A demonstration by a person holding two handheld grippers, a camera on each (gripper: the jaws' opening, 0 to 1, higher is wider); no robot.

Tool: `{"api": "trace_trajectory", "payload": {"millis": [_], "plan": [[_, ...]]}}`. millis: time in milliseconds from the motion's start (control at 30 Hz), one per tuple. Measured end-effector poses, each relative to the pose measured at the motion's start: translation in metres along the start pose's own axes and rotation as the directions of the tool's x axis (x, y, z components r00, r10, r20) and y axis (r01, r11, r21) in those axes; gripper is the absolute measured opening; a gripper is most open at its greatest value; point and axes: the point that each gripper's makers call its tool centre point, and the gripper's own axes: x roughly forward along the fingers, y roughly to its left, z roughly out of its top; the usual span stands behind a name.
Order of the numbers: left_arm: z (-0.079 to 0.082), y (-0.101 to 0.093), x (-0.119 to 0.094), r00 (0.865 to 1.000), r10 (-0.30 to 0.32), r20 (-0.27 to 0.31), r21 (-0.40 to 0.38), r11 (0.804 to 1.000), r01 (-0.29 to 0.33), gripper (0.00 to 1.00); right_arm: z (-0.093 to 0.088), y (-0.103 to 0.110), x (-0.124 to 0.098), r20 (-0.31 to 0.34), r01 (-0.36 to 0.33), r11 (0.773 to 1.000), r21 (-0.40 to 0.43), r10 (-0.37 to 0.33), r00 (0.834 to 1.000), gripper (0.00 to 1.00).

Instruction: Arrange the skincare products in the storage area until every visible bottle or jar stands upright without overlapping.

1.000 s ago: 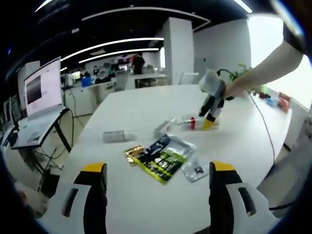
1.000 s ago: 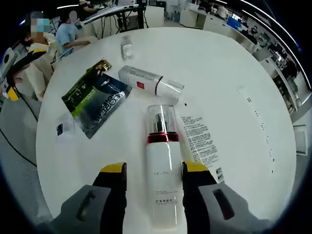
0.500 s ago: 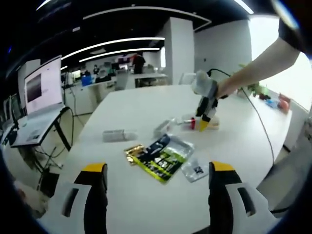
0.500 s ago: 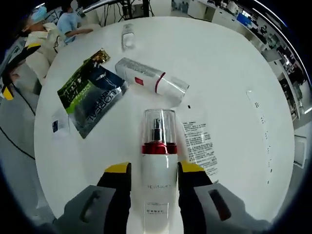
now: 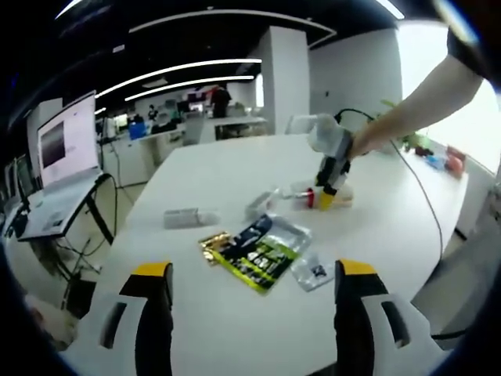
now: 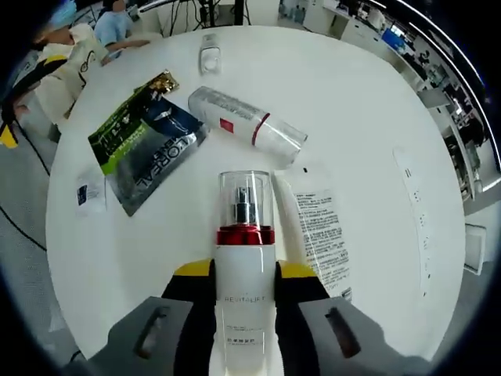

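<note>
In the right gripper view my right gripper (image 6: 244, 274) is shut on a white pump bottle (image 6: 244, 258) with a red band and a clear cap; both yellow-tipped jaws press its sides. Beyond it a white tube with a red stripe (image 6: 246, 125) lies on its side on the round white table (image 6: 368, 102). A flat white tube with printed text (image 6: 317, 235) lies just right of the bottle. A small clear jar (image 6: 210, 55) lies at the far edge. In the left gripper view my left gripper (image 5: 254, 270) is open over the near table, and the right gripper (image 5: 329, 176) stands over the pump bottle (image 5: 309, 197).
A green and black sachet (image 6: 145, 153) and a small square sachet (image 6: 90, 190) lie left of the bottle. The same green sachet (image 5: 258, 251) lies ahead of the left jaws, with a small clear jar (image 5: 188, 217) to its left. A laptop (image 5: 66, 157) stands on a side stand. People sit beyond the table.
The right jaws have drawn in onto the pump bottle's sides, and the bottle now sits deeper between them. The left gripper has held still.
</note>
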Motion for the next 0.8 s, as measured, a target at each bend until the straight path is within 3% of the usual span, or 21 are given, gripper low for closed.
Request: {"api": "trace_trajectory", "payload": {"millis": [100, 233, 367, 467, 667, 800], "plan": [[0.002, 0.002, -0.001, 1.0, 0.008, 0.01, -0.001, 1.0, -0.008, 0.78, -0.003, 0.0, -0.005, 0.017, -0.005, 1.0, 0.011, 0.005, 1.0, 0.26], [0.003, 0.004, -0.002, 1.0, 0.018, 0.018, -0.008, 1.0, -0.017, 0.78, 0.004, -0.006, -0.021, 0.107, 0.026, 0.995, 0.098, -0.037, 0.994, 0.26], [0.002, 0.005, -0.002, 1.0, 0.019, 0.018, 0.008, 1.0, -0.019, 0.77, 0.009, -0.011, -0.037, 0.195, 0.055, 0.987, 0.151, -0.084, 0.977, 0.26], [0.003, 0.006, -0.002, 1.0, 0.018, 0.023, 0.007, 1.0, -0.018, 0.77, 0.012, -0.002, -0.049, 0.25, 0.055, 0.978, 0.203, -0.106, 0.962, 0.26], [0.009, 0.003, -0.003, 0.999, 0.016, 0.039, 0.027, 0.999, -0.017, 0.77, 0.006, 0.017, -0.05, 0.274, 0.053, 0.976, 0.209, -0.11, 0.955, 0.26], [0.013, 0.004, -0.006, 0.998, 0.012, 0.055, 0.025, 1.0, -0.013, 0.77, 0.007, 0.031, -0.066, 0.339, 0.023, 0.959, 0.281, -0.122, 0.933, 0.26]]}}
